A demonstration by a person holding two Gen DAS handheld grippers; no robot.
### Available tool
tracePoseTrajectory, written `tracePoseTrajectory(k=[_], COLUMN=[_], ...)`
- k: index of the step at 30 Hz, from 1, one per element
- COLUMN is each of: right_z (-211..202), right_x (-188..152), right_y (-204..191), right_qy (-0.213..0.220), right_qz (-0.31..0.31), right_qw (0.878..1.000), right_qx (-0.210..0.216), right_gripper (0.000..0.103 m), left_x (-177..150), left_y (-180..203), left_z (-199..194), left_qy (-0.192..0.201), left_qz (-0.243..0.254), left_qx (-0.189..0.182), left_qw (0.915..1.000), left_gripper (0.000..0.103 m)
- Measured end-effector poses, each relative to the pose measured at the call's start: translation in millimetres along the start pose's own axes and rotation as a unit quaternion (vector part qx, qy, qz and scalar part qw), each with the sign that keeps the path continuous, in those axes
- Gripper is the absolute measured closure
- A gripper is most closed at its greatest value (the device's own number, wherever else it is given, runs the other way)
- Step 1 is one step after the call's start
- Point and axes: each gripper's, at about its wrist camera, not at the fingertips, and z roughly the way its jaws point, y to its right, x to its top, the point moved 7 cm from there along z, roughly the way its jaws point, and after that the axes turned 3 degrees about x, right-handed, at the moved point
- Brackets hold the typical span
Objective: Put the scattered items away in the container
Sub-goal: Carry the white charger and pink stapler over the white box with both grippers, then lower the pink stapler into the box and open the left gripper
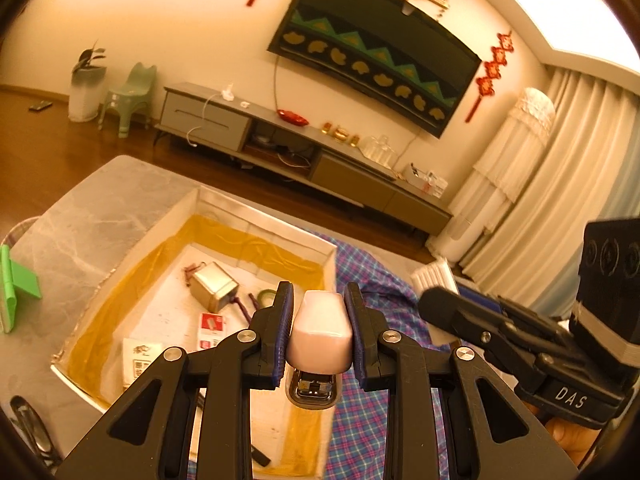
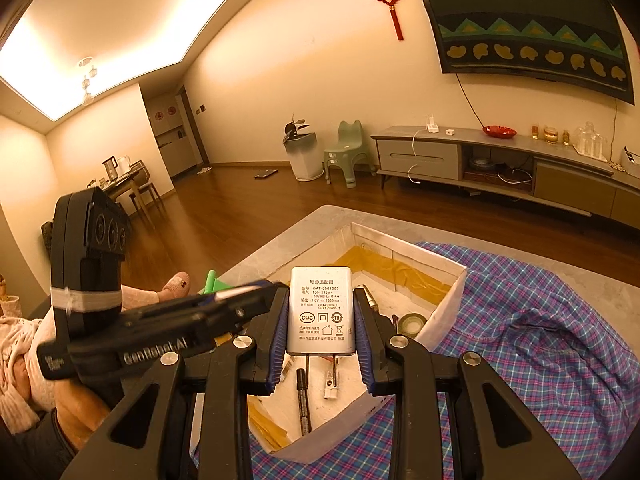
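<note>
My left gripper (image 1: 319, 304) is shut on a pale pink stapler (image 1: 320, 340), held above the right side of the white box (image 1: 260, 224) lined with yellow tape. In the right wrist view my right gripper (image 2: 321, 300) is shut on a white power adapter (image 2: 321, 310), label up and prongs toward the camera, over the same box (image 2: 448, 276). Inside the box lie a small metal tin (image 1: 214, 286), a red and white packet (image 1: 212, 330), a tape roll (image 2: 412, 324) and a black pen (image 2: 303, 400). The other gripper shows at the side of each view.
The box stands on a grey marble table (image 1: 92, 208), partly on a blue and pink plaid cloth (image 2: 528, 340). A green stand (image 1: 18, 288) lies at the table's left, glasses (image 1: 32, 424) near the front left. A white ribbed item (image 1: 434, 276) lies beyond the cloth.
</note>
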Motion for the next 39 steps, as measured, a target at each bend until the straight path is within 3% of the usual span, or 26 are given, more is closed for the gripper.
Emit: tracePoseTrajectory(k=[16,39], right_z=[27.9,57.1], right_x=[-13.3,-32.5], right_y=[-7.9,-8.3], right_qy=[-0.027,-0.062], right_qz=[-0.013,-0.027], right_qw=[0.999,0.998], right_qx=[0.013,0.015], right_gripper=[0.072,0.072], left_x=[18.2,19.2], left_y=[-45.8,-78.8], left_z=[-4.7,38.1], left_qy=[0.013,-0.029], left_qz=[-0.043,-0.057], left_qx=[0.021,0.074], left_qw=[0.9988,0.9952], left_gripper=[0.077,0.077])
